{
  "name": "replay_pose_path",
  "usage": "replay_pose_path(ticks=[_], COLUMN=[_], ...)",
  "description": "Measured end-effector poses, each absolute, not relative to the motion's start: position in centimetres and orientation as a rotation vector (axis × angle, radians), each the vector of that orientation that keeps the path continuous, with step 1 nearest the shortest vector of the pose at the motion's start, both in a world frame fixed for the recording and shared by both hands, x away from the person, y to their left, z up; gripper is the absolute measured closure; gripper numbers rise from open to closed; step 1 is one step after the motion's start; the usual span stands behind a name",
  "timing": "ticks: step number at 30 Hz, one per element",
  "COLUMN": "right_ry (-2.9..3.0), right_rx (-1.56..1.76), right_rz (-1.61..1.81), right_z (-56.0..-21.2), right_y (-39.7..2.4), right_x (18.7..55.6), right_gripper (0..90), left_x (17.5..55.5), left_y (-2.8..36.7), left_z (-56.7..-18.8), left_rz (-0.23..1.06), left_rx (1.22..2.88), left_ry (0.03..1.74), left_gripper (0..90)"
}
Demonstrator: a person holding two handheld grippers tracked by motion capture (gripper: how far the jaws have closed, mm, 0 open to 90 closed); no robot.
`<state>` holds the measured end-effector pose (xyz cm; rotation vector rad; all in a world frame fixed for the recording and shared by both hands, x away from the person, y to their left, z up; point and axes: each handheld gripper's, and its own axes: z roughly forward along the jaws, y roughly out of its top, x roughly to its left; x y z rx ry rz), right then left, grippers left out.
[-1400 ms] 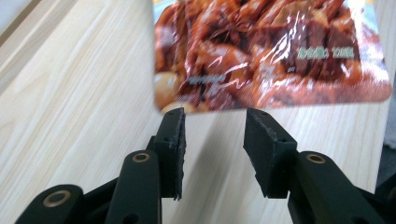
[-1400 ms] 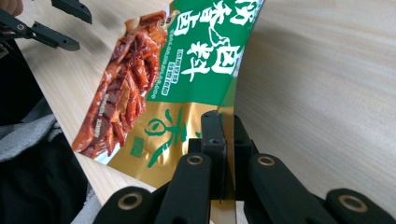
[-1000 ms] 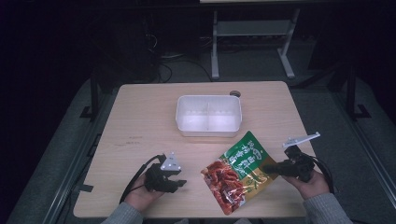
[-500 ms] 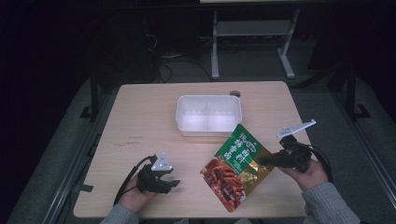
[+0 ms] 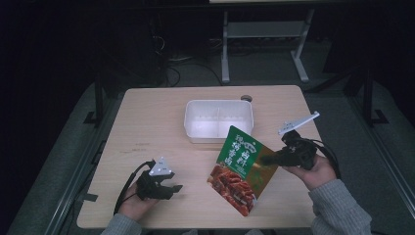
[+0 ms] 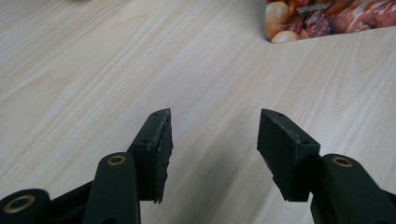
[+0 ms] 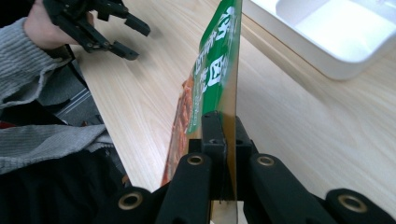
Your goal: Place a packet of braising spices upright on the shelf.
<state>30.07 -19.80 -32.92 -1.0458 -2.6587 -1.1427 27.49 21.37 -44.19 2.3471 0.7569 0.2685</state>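
Observation:
A green and red food pouch (image 5: 241, 170) hangs tilted above the front of the table, its lower corner close to the wood. My right gripper (image 5: 268, 160) is shut on the pouch's right edge; in the right gripper view both jaws pinch the pouch (image 7: 212, 79) edge-on. My left gripper (image 5: 175, 187) rests low over the front left of the table, open, and its jaws have just been opening with only bare wood between them. In the left gripper view its fingertips (image 6: 159, 135) stand apart and a corner of the pouch (image 6: 322, 18) lies farther off.
A white two-compartment tray (image 5: 219, 120) stands at the table's middle, just behind the pouch, also seen as a tray (image 7: 327, 32) in the right gripper view. A small dark round thing (image 5: 246, 98) lies behind it. Metal frame legs (image 5: 264, 39) stand beyond the table.
My right gripper has lifted the pouch off the table and tilted it more upright. The left gripper's jaws have spread wider and the hand has shifted slightly.

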Motion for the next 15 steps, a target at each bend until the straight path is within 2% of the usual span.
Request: replay_pose_path(ticks=[15], right_ry=[-2.687], right_rx=[-0.960], right_rz=[-1.122], right_z=[-31.0], right_y=[-18.3], right_x=[30.2], right_gripper=[89.7], left_x=[28.0], left_y=[22.6], left_z=[-44.3], left_rz=[0.267], left_rx=[2.318], left_ry=[0.787], left_gripper=[40.5])
